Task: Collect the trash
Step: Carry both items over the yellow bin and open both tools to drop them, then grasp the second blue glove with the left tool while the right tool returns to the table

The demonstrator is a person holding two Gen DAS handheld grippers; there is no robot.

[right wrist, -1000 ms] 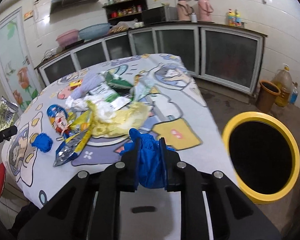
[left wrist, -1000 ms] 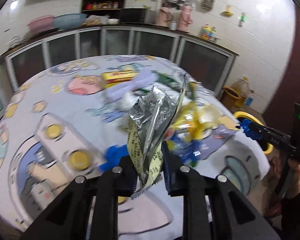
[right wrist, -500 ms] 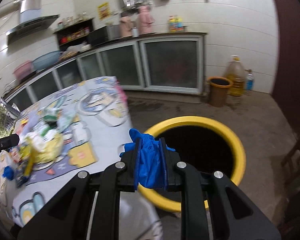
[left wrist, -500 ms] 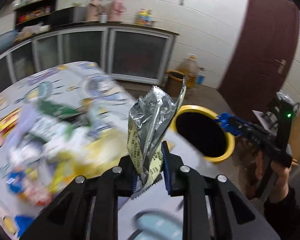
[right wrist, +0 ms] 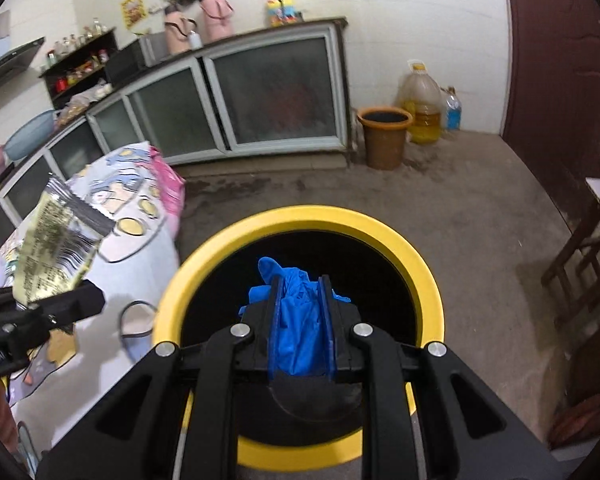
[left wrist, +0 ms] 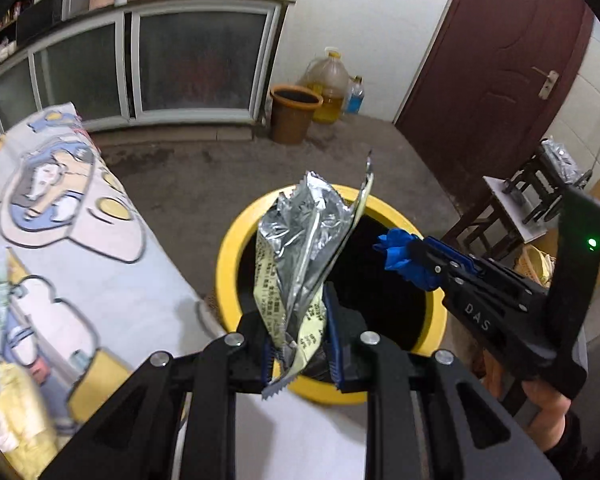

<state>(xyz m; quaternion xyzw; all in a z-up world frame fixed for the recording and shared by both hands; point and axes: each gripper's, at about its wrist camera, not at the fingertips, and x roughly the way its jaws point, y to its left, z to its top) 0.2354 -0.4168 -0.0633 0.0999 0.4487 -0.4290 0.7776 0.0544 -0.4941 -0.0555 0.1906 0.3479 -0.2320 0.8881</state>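
Both loads swung off the table (left wrist: 100, 280) and arrived over the yellow-rimmed bin (right wrist: 300, 220): the foil wrapper (left wrist: 304, 248) stood clamped between the left gripper (left wrist: 300, 344) pads, the blue glove (right wrist: 300, 320) bunched inside the right gripper (right wrist: 300, 320), both jaws narrow and gripping. Risk was the tall wrapper, sitting near the rim, tipping outside on release, or the soft glove clinging to a pad.

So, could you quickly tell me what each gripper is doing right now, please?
Left gripper: shut on the foil wrapper.
Right gripper: shut on the blue glove.
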